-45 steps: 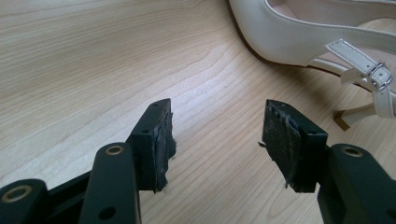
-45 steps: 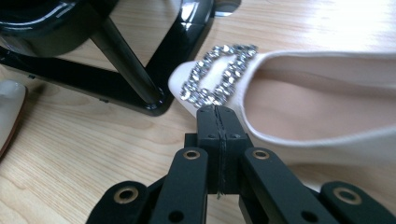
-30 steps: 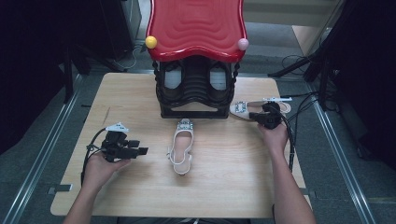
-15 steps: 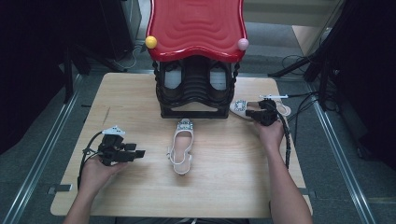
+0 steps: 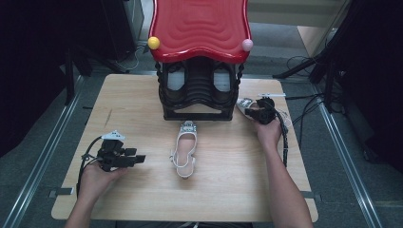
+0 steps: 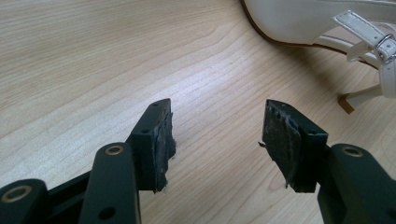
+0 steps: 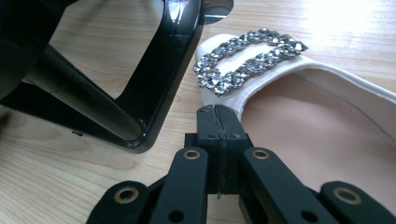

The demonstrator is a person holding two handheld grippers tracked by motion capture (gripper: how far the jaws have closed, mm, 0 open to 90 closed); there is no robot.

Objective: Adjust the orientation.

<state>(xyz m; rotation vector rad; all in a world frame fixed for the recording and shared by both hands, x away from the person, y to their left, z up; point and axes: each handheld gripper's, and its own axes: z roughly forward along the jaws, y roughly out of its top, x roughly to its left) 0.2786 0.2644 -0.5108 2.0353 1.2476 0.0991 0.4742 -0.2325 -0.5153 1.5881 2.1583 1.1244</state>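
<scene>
Two hand-held grippers at a wooden table with a pair of white shoes and a black-and-red shoe rack.

The right gripper (image 5: 260, 114), jaws pressed fully together, sits at the right shoe (image 5: 245, 103) near the table's (image 5: 133, 199) far right edge, just beside the rack (image 5: 198, 102). In the right gripper view the closed tips seem to pinch the shoe's side rim behind its jewelled buckle (image 7: 247, 58); I cannot tell for certain. That shoe's toe points toward the rack, its long axis running left to right. To move it well, keep the pinch firm and steer the toe clear of the rack's glossy foot. The left gripper (image 5: 138, 158), near the front left corner, stands wide open and empty, aimed at the middle shoe (image 5: 184, 148), which lies toe toward the rack.
</scene>
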